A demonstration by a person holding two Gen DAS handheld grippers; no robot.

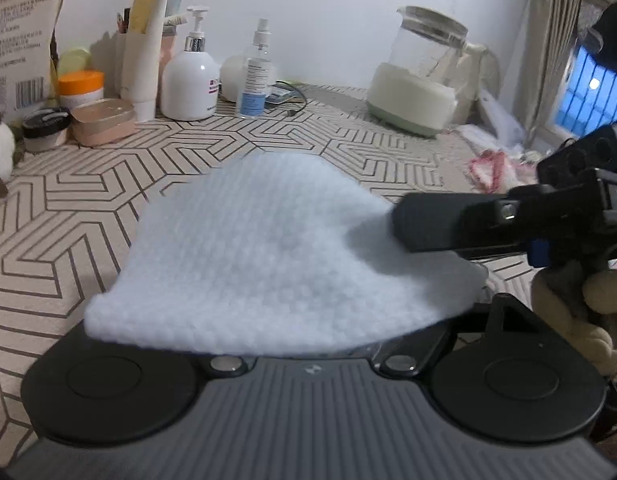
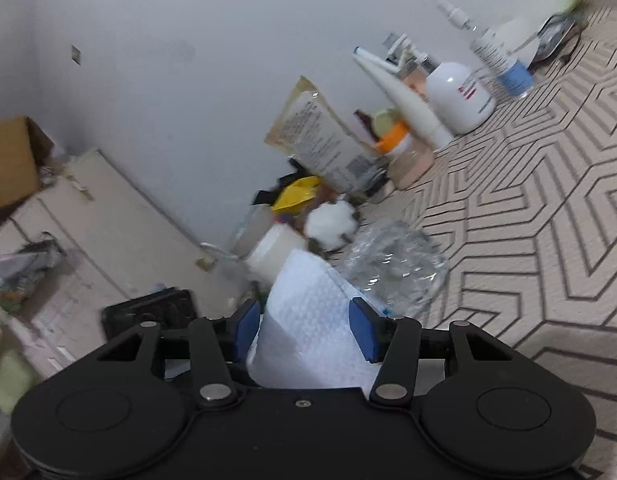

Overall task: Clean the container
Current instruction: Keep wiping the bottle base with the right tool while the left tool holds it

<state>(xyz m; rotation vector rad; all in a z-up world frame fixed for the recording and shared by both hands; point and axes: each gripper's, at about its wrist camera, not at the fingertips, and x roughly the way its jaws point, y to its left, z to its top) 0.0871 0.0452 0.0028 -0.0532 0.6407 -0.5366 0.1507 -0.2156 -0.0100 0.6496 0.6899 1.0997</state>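
Your right tongs (image 2: 304,330) are clenched on the white wipe (image 2: 308,320), just in front of the clear container (image 2: 392,264) on the worktop (image 2: 548,200). Left tongs: hidden under wipe, can't tell.

This looks like a lived-in room of a home, used for grooming and odd storage. A bench (image 1: 108,208) under a cloth with a geometric line pattern stands against a plain white wall (image 1: 328,8). Along its back edge crowd toiletries: a white pump bottle (image 1: 190,80), a clear spray bottle (image 1: 254,76), a tall squeeze tube (image 1: 144,52), an orange-lidded jar (image 1: 81,88). A glass electric kettle (image 1: 420,76) stands farther right, near a curtained window (image 1: 588,92). Beyond the bench edge stand a cardboard box (image 2: 12,160) and scattered clutter.
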